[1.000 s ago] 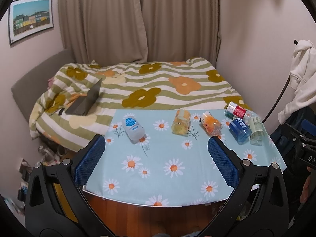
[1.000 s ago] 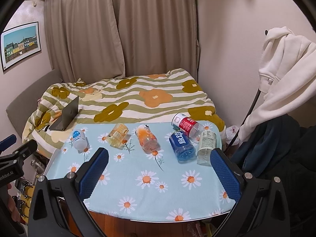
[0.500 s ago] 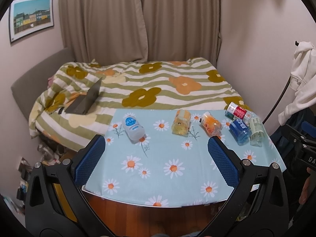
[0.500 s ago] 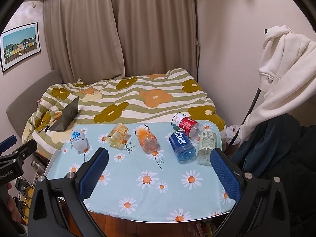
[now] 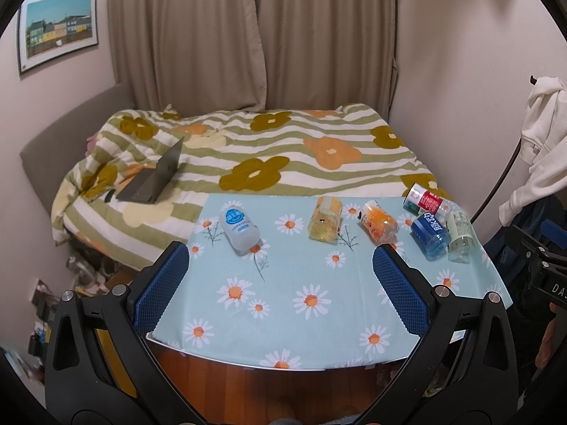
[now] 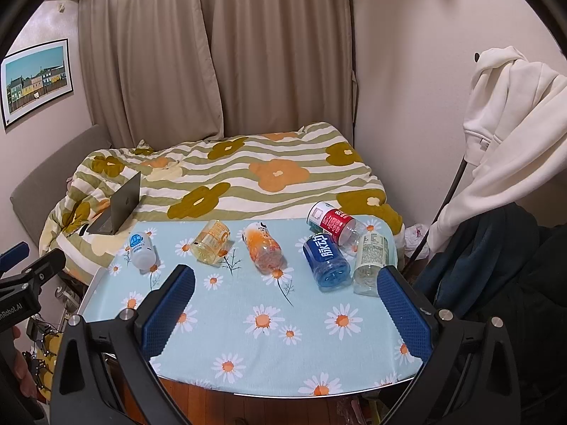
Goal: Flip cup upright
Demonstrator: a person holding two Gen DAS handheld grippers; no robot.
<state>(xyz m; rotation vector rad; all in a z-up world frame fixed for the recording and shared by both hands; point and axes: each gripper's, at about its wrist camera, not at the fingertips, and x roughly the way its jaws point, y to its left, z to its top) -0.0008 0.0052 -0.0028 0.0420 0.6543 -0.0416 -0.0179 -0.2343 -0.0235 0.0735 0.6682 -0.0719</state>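
Observation:
Several cut-bottle cups lie on their sides along the far edge of the daisy-cloth table [image 5: 319,294]: a white one [image 5: 238,226] [image 6: 141,248], a yellow one [image 5: 324,223] [image 6: 212,246], an orange one [image 5: 378,221] [image 6: 264,249], a blue one [image 5: 430,235] [image 6: 325,260], a red one [image 5: 423,200] [image 6: 331,221] and a clear pale one [image 5: 460,235] [image 6: 370,262]. My left gripper [image 5: 280,283] is open and empty, held before the table's near edge. My right gripper [image 6: 285,306] is open and empty, also short of the cups.
A bed with a flowered striped quilt [image 5: 276,156] lies behind the table, with an open laptop [image 5: 156,177] on it. A white hoodie [image 6: 514,134] hangs at the right over dark clothes [image 6: 496,265]. Clutter lies on the floor at the left [image 5: 85,276].
Both views have drifted very slightly; the cups have not moved and both grippers stay open.

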